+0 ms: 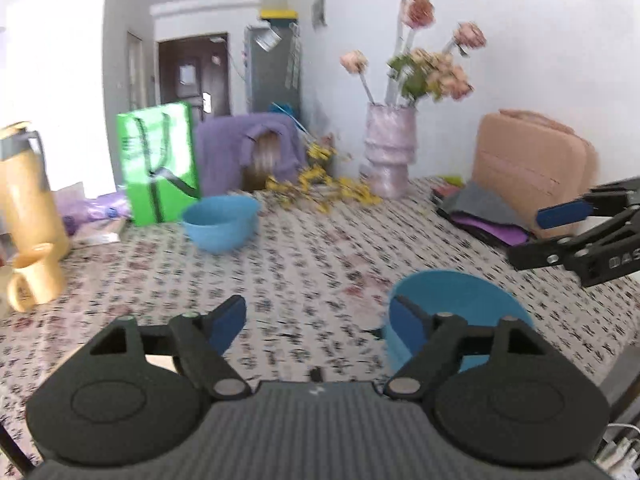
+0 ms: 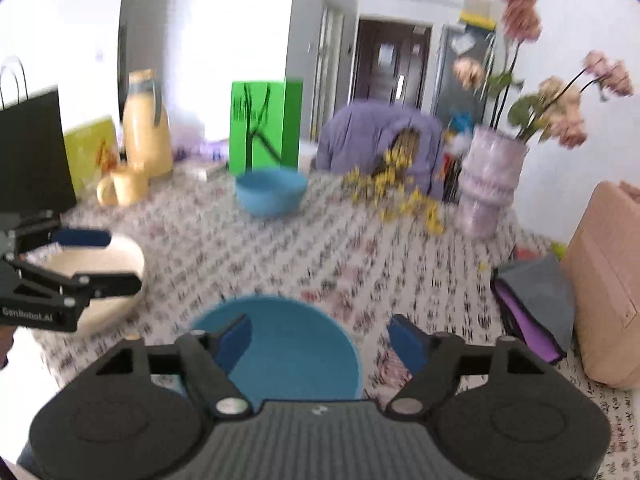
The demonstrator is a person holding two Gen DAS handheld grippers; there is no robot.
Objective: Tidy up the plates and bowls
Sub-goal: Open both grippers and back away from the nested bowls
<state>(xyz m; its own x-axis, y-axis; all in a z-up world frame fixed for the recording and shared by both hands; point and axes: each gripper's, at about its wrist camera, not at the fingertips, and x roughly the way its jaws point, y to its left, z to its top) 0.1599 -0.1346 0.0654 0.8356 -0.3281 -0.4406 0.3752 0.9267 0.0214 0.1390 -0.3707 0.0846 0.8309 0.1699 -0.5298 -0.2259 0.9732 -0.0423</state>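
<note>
A: Jaws of the left gripper (image 1: 316, 322) stand wide apart with nothing between the pads; jaws of the right gripper (image 2: 320, 338) likewise stand wide apart, pressing on nothing

B: Where do the bowls lie relative to them?

A: The near blue bowl (image 2: 288, 352) rests on the patterned tablecloth (image 2: 360, 256), low in the right wrist view; its rim sits just behind the right gripper's left finger, mostly left of the gap. In the left wrist view the same bowl (image 1: 464, 304) lies behind the left gripper's right finger, not between the pads

B: And the others?

A: 1 cream bowl (image 2: 116, 264) sits at the table's left edge, beside the left gripper as seen from the right. 1 far blue bowl (image 1: 220, 220) stands well apart, in front of the green bag (image 1: 160, 160)

B: Why is nothing held?

A: Judged from the layout, the 3 bowls remain separate, so stacking is not yet done; both grippers appear free, spread wide enough to take a rim
</note>
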